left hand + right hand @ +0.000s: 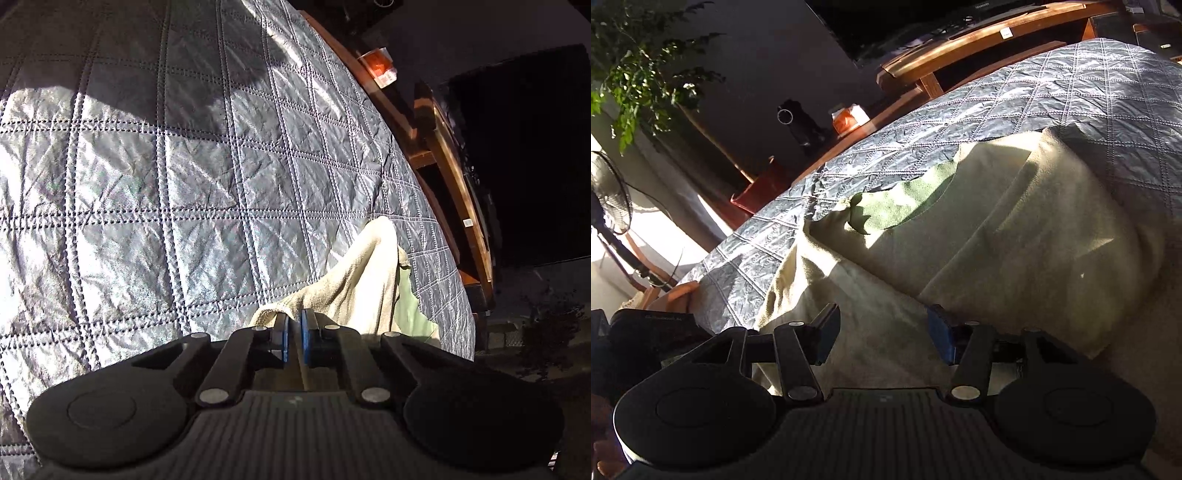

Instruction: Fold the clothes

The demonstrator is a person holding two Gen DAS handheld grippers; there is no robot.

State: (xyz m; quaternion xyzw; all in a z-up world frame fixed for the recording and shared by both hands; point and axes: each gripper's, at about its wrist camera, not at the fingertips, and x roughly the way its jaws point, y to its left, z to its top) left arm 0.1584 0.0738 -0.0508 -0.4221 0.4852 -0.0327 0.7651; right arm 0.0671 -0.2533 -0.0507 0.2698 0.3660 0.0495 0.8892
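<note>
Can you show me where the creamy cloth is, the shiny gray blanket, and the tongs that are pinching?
cream cloth [1015, 236], right wrist view, on its folded middle.
quilted blanket [147, 177], left wrist view, on a sunlit square.
left tongs [294, 325], left wrist view, between the fingertips, shut on the cloth's edge.

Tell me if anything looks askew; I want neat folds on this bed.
The cream garment lies bunched and ridged on the grey quilt, not flat. A green piece with a jagged edge pokes out beneath it. The left gripper pinches one edge, tenting the cloth.
</note>
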